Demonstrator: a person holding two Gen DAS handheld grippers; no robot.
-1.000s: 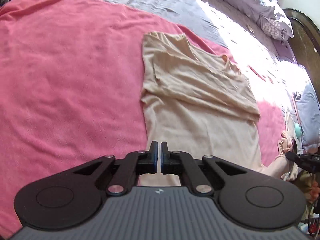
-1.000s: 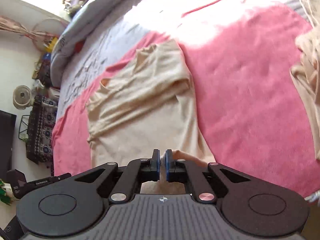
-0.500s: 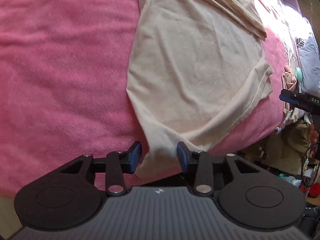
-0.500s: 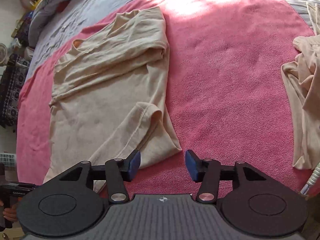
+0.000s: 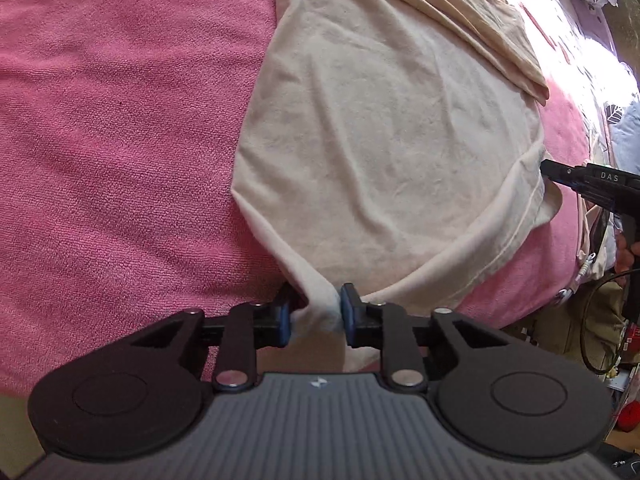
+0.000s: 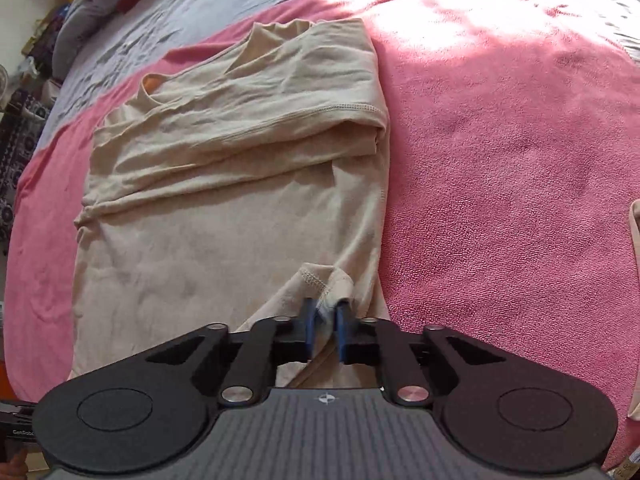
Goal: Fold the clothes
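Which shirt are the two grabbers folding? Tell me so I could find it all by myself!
Find the big pink blanket spread over the bed. The beige shirt lies flat in its middle, top part already folded down, with the left gripper and right gripper each pinching a bottom corner. Another beige cloth peeks in at the blanket's edge, but no gripper touches that one.

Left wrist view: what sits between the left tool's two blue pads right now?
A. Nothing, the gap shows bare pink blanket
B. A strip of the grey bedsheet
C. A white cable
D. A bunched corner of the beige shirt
D. A bunched corner of the beige shirt fills the gap between the blue pads of the left tool, with the pink blanket lying under it.
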